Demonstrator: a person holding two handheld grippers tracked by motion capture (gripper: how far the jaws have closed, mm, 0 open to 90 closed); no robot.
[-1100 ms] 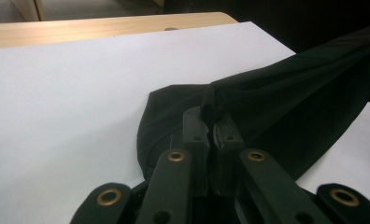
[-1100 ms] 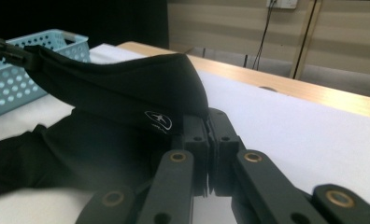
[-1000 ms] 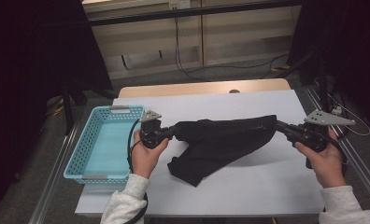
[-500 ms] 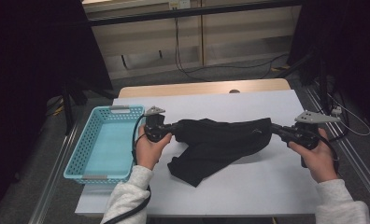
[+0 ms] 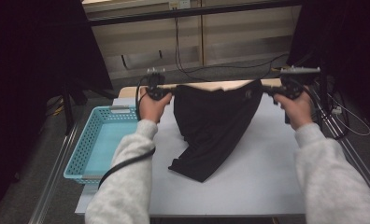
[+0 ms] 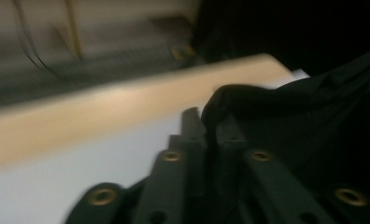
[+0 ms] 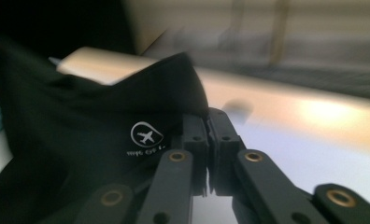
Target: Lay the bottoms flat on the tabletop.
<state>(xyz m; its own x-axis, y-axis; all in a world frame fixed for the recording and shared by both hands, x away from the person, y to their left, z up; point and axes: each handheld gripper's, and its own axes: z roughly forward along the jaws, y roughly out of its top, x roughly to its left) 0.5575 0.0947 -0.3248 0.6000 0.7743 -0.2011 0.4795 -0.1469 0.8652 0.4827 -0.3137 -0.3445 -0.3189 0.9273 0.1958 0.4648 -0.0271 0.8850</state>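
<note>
A person stands at a white table (image 5: 248, 186) and holds a black garment (image 5: 211, 126) up by its top edge, one gripper at each upper corner. The left gripper (image 5: 167, 92) pinches the corner on the left of the high view; in the left gripper view its jaws are pressed together with a fold of the dark cloth (image 6: 286, 116) caught between their tips. The right gripper (image 5: 267, 88) pinches the opposite corner; in the right gripper view its jaws are closed on the hem, just beside a small white logo (image 7: 146, 135) of an aeroplane in a circle with tiny lettering under it, too small to read. Between the two grippers the top edge runs nearly taut and level over the far side of the table. The garment hangs down from that edge, narrows toward the person, and its lower part lies crumpled on the tabletop near the middle. A light blue plastic basket (image 5: 87, 140) sits at the left edge of the table, apart from the cloth. Grey sleeves (image 5: 127, 186) cover both forearms.
</note>
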